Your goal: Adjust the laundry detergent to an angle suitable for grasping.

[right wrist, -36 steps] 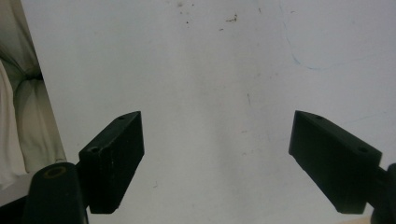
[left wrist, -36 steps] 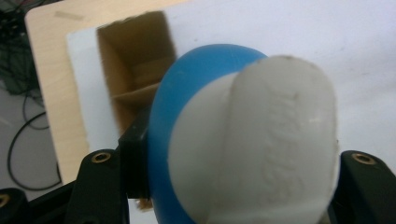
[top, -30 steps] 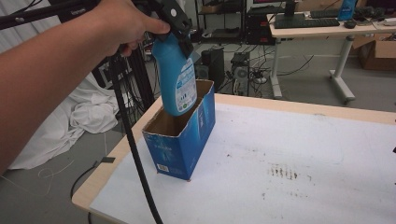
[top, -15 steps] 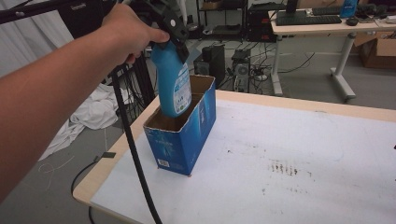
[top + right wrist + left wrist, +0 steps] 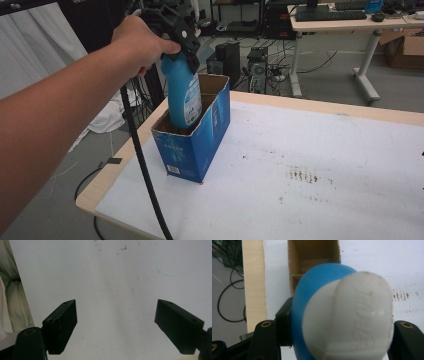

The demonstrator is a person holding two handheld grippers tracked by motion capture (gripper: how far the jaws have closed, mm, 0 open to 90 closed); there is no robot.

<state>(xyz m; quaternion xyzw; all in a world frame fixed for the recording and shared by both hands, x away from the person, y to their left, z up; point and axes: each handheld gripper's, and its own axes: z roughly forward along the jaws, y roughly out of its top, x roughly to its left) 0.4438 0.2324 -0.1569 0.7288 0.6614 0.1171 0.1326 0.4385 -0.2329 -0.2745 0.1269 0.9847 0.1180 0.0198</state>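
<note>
White paper covers the table (image 5: 310,150), office desks and cables behind. Left gripper (image 5: 182,47) is clamped on the neck of a blue bottle (image 5: 184,97), just under its white cap (image 5: 352,317), with the bottom already dipped into the open blue box (image 5: 195,145) near the table's edge. Bottle looks like smooth, stiff plastic, probably fairly heavy if full, so the neck seems the safest grab spot. Right gripper (image 5: 115,325) hangs wide open over bare paper.
</note>
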